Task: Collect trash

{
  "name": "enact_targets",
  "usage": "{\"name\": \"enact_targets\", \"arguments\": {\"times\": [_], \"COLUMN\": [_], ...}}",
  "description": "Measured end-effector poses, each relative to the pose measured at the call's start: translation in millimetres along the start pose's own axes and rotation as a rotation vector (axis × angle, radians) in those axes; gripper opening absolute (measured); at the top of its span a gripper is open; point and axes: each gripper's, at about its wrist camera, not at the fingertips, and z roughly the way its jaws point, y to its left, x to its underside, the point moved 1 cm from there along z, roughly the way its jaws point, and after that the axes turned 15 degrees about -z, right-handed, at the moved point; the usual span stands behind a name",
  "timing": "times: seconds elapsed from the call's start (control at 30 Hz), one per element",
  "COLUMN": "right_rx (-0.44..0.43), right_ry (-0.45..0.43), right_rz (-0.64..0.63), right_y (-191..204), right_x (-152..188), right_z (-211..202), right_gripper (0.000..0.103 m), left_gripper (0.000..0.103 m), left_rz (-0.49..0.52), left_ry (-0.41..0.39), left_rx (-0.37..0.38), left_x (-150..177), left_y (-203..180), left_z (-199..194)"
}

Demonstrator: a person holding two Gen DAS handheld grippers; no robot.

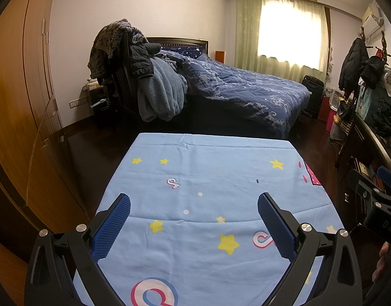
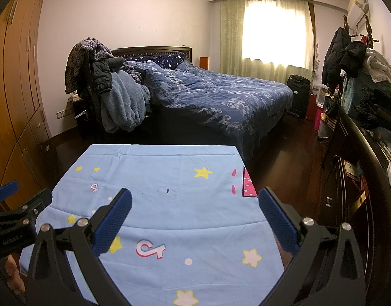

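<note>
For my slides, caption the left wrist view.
Open left tool above a star-print cloth, bed behind.

Dark speck on cloth: too small to identify. Fainter marks left of it in right view, unreadable. Cloth's near edge cut off by frame bottom in both views. Right gripper mostly out of frame at left view's right edge. Hand only partly seen. Clutter on dresser: indistinct.
</note>
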Motion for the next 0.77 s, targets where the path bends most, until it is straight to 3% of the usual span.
{"name": "enact_targets", "arguments": {"times": [0.77], "right_rx": [-0.001], "right_ry": [-0.001], "right_rz": [0.002], "right_y": [-0.9], "right_x": [1.2], "right_z": [-0.5], "right_gripper": [0.1], "left_gripper": [0.099], "left_rz": [0.008], "left_ry": [-0.003], "left_rx": [0.003], "left_x": [-1.4], "left_y": [-8.0], "left_z": [-1.4]}}
